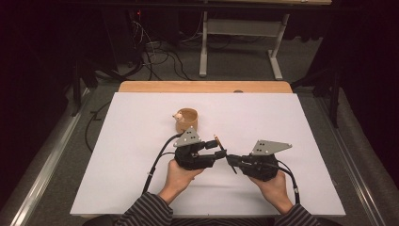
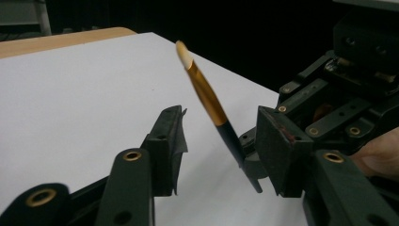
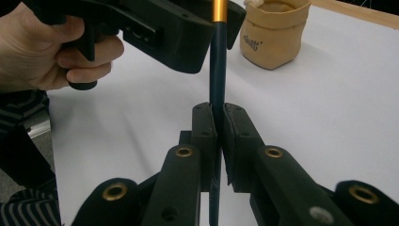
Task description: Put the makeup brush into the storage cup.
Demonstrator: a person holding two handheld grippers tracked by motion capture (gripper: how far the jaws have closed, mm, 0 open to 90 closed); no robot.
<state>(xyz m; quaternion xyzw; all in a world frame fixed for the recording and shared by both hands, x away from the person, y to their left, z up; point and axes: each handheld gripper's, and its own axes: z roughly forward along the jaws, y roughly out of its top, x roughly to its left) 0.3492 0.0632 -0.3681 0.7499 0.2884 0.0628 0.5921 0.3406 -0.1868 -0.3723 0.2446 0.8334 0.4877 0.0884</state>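
**Brush in mid-air, one grip holding it**

The right gripper has its jaws closed tight on the dark handle of a paintbrush, and the brush stands up out of them with its gold collar and pale tip pointing away, above the white table. The left gripper sits right in front, jaws spread wide, one on each side of the handle but touching neither side of it. Looks like a handover in the making, though that's my read.

Here's the danger: the hold sits low on a thin, round handle, so the brush could pivot or slide if the left jaws bump it while closing. If the right lets go before the left has a firm pinch, the brush drops to the table. The small tan cup stands near, just beyond the left gripper; a wide swing could knock it.
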